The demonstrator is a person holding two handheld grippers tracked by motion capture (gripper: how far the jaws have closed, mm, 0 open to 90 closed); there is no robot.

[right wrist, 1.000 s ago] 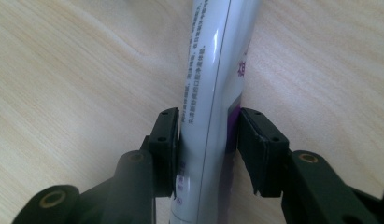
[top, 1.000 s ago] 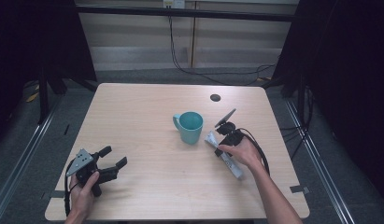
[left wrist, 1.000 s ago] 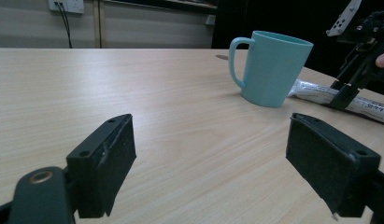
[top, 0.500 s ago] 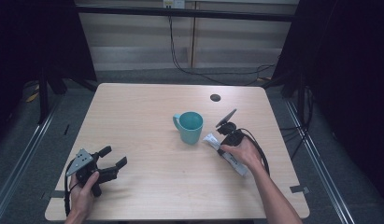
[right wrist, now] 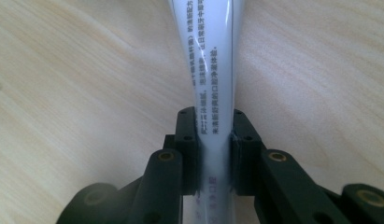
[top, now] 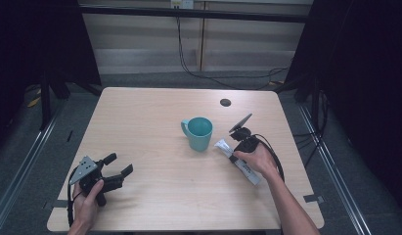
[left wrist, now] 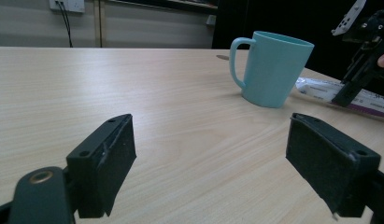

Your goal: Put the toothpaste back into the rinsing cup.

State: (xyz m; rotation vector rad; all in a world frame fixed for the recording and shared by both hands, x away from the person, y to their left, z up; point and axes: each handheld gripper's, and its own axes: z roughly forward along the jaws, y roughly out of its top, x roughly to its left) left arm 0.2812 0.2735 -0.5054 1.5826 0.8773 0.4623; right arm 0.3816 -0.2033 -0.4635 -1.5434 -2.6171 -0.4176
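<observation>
Right tool clamps a white tube bearing small Chinese print; left tool gapes empty.

Tabletop: mug near centre; tube flat just right of mug, lying between right tongs; left tongs at front left corner, well apart from mug.
</observation>
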